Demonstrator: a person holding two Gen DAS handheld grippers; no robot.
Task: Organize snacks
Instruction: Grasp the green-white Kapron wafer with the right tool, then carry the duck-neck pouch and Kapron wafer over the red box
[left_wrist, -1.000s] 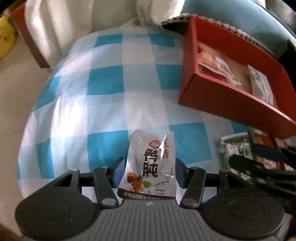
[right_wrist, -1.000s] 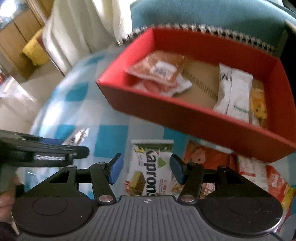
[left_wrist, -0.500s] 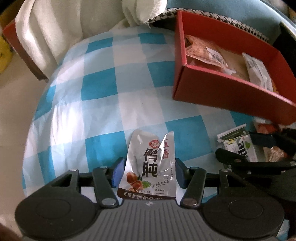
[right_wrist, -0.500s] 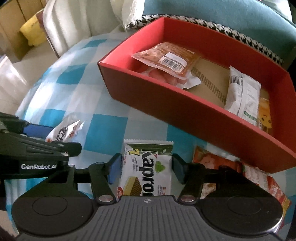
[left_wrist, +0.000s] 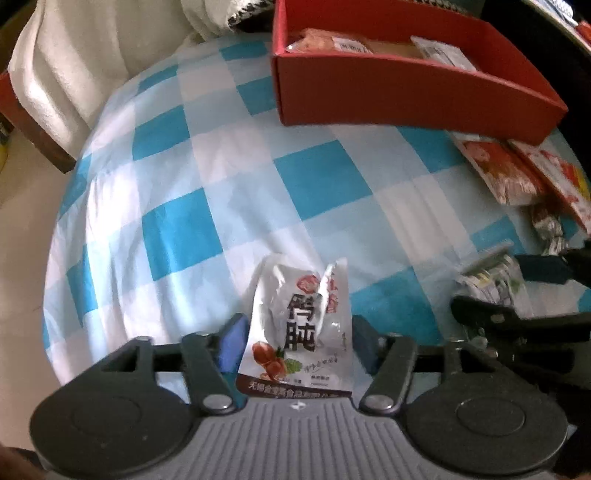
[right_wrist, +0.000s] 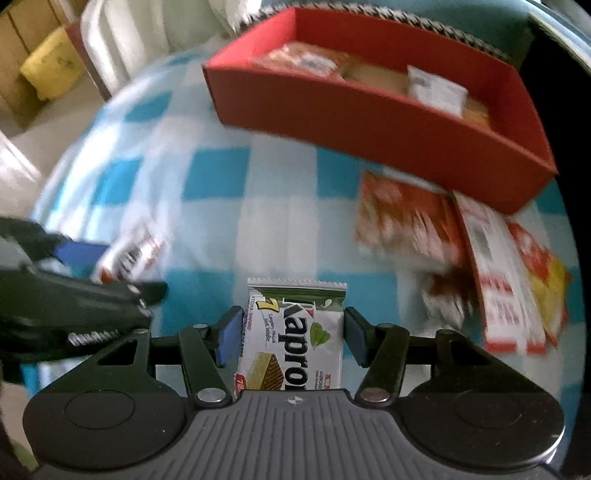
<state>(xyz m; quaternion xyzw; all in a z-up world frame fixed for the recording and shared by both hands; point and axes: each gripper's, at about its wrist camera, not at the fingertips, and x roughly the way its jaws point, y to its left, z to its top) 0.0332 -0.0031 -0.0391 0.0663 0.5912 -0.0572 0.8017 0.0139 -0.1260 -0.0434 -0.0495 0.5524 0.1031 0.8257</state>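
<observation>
Tablecloth (left_wrist: 229, 177) blue-white checked; red box (left_wrist: 406, 96) at far edge.

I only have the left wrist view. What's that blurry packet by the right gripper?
Observer: A green-and-white wafer packet, lying flat between the fingers of the right gripper, whose jaws have just been opening.
Operator: Are the pads touching it?
Observer: No, a slim gap shows on each side.
Operator: Anything past the table's far left edge?
Observer: A yellow bundle on the floor there.
</observation>
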